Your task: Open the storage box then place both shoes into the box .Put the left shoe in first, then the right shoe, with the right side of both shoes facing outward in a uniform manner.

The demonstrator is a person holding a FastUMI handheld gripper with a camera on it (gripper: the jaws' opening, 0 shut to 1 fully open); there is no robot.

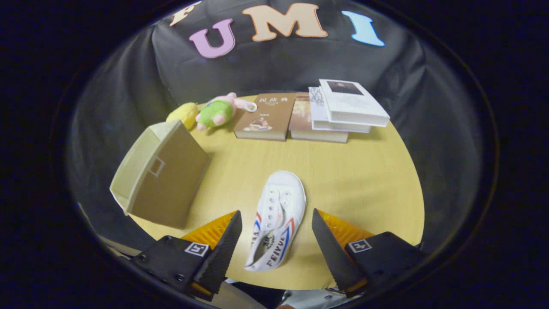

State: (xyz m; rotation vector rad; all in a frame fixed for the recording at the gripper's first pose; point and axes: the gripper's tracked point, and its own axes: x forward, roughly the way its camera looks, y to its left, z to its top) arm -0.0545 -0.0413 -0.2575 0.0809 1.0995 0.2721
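A white canvas shoe point(278, 214) with red and blue side stripes lies on the yellow wooden table point(364, 171), toe pointing away from me, heel between my fingers. My gripper point(276, 219) hovers above it, open, with one finger on each side of the shoe's rear half and neither touching it. To the left of the shoe stands a beige storage box point(161, 176) with a small square handle cut-out in its side. I cannot tell from here whether the box's lid or door is open.
Beyond the shoe, two brown books point(266, 116) lie flat at the table's far edge, with a stack of white books point(347, 107) to their right. A green and pink plush toy point(218, 111) and a yellow plush point(183, 113) sit behind the box.
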